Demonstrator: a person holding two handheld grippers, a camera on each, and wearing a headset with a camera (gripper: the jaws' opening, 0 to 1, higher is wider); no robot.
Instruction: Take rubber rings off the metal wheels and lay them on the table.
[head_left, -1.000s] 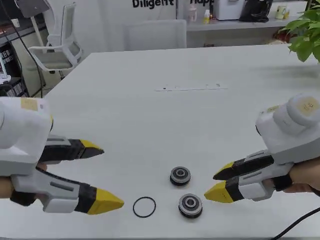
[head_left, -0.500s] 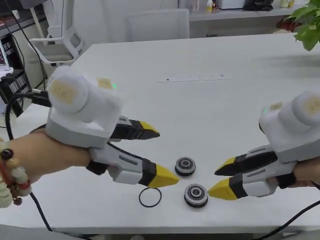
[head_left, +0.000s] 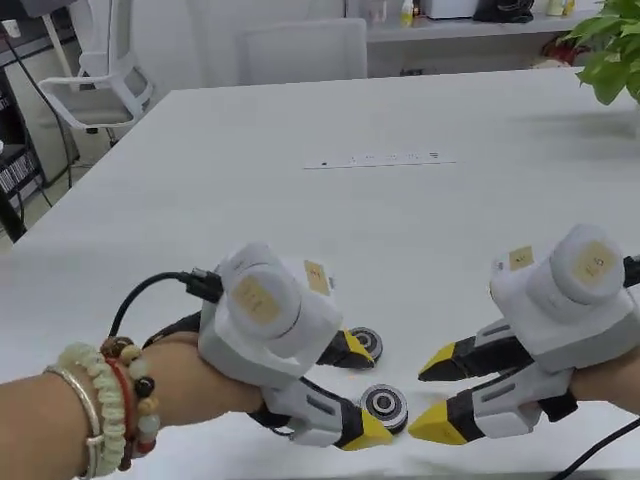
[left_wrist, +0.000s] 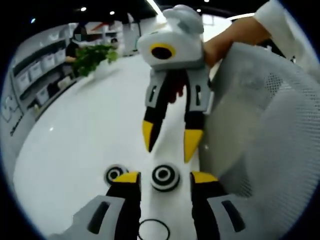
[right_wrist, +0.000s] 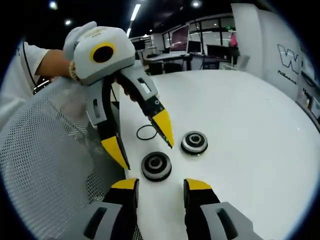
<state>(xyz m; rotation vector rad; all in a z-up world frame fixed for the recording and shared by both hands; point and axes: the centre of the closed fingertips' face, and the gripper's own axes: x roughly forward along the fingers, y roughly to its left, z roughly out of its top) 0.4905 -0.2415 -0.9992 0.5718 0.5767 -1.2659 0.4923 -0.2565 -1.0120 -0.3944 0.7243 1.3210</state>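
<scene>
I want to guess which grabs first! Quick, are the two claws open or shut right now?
Left claw: open, holding nothing.
Right claw: open, holding nothing.

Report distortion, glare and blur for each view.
Head view: soft even light on the white table, little blur. Left gripper view: fisheye bending, table washed bright. Right gripper view: fisheye bending, nearer round metal wheel sharp, ceiling lamps flare.

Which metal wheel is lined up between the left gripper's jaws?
The round metal wheel nearer the person, centred between the left gripper tips; the other wheel sits outside them.
</scene>
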